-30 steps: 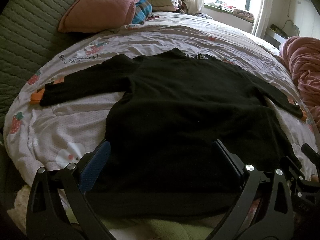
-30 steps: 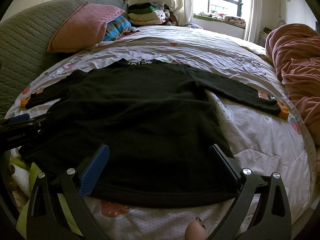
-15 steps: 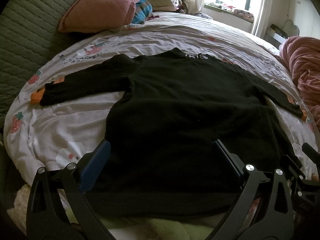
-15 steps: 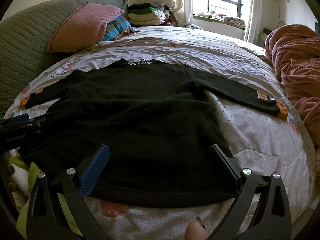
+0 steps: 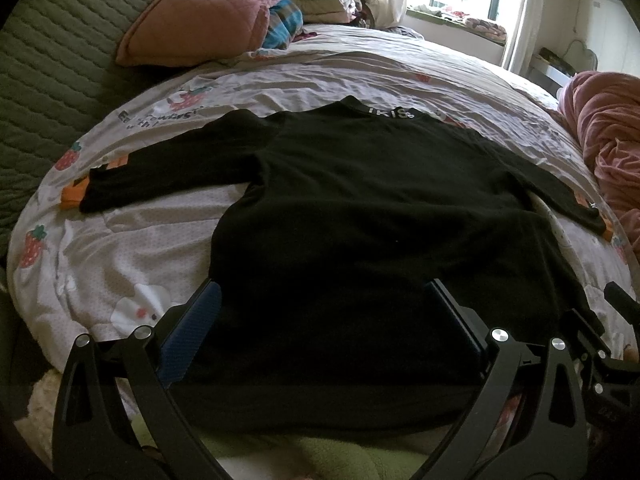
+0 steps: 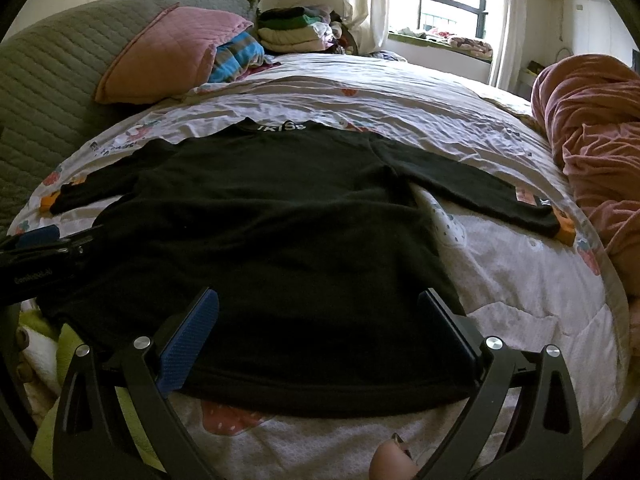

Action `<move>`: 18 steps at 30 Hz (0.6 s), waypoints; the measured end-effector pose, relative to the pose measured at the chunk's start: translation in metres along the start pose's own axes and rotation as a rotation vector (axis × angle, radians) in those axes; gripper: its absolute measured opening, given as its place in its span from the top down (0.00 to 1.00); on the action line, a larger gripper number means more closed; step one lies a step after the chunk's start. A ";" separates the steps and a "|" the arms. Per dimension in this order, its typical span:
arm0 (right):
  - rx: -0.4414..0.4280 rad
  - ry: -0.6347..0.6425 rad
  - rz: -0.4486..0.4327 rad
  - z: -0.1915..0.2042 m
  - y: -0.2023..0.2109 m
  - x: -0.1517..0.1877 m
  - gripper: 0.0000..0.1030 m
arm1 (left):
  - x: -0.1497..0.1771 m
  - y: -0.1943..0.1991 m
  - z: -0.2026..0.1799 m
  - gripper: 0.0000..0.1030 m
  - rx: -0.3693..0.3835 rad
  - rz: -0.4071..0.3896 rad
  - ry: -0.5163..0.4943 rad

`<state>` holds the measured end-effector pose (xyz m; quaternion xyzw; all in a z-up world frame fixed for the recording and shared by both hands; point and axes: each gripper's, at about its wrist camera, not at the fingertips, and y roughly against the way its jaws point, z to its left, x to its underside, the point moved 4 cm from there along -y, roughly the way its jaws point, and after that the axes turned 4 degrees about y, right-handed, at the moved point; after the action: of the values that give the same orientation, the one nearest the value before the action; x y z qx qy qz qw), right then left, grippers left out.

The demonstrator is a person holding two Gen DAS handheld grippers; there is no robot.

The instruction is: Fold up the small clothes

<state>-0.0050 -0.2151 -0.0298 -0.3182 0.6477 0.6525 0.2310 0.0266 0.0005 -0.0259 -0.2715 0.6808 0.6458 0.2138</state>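
Bed [image 5: 360, 76] fills both views, covered by a pale quilt with strawberry prints. One black long-sleeved top [image 5: 360, 220] lies flat on it, collar toward the far side, both sleeves spread outward, hem at the near edge. No fold made yet.

Pink blanket [image 6: 592, 128] bunched at the right side of the bed. One pink pillow [image 6: 168, 52] leans on the grey-green headboard; one stack of folded clothes [image 6: 296, 28] sits beyond it, near the window.

Left hand-held gripper [image 5: 320, 324]: jaws spread wide over the hem's left portion, nothing between them. Right hand-held gripper [image 6: 316, 320]: likewise released, empty, over the hem's right portion. Whether the pads touch the fabric is hard to judge; black on black.

Risks, as I read it:
- Top is dark and the hem line barely reads, so a pinch may catch only one layer, or snag the quilt beneath.
- Hem lies at the bed's edge; a low approach could drag the top off.
- Uneven lift between the two sides would skew the fold.

Count: one top, two sleeves, two grippers, one pillow, one blanket, one stack.
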 end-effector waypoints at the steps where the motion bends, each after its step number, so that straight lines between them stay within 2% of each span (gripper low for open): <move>1: -0.001 0.003 -0.002 -0.001 0.000 -0.001 0.04 | 0.001 0.000 0.000 0.08 0.000 0.000 -0.001; 11: 0.002 0.002 -0.018 -0.002 -0.005 -0.015 0.04 | -0.011 -0.003 -0.008 0.08 0.000 0.010 0.016; 18: -0.001 0.009 -0.021 -0.001 -0.018 -0.035 0.04 | -0.039 -0.011 -0.006 0.08 0.000 -0.003 0.033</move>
<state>0.0324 -0.2117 -0.0173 -0.3279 0.6452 0.6489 0.2350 0.0632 -0.0021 -0.0088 -0.2831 0.6838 0.6410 0.2035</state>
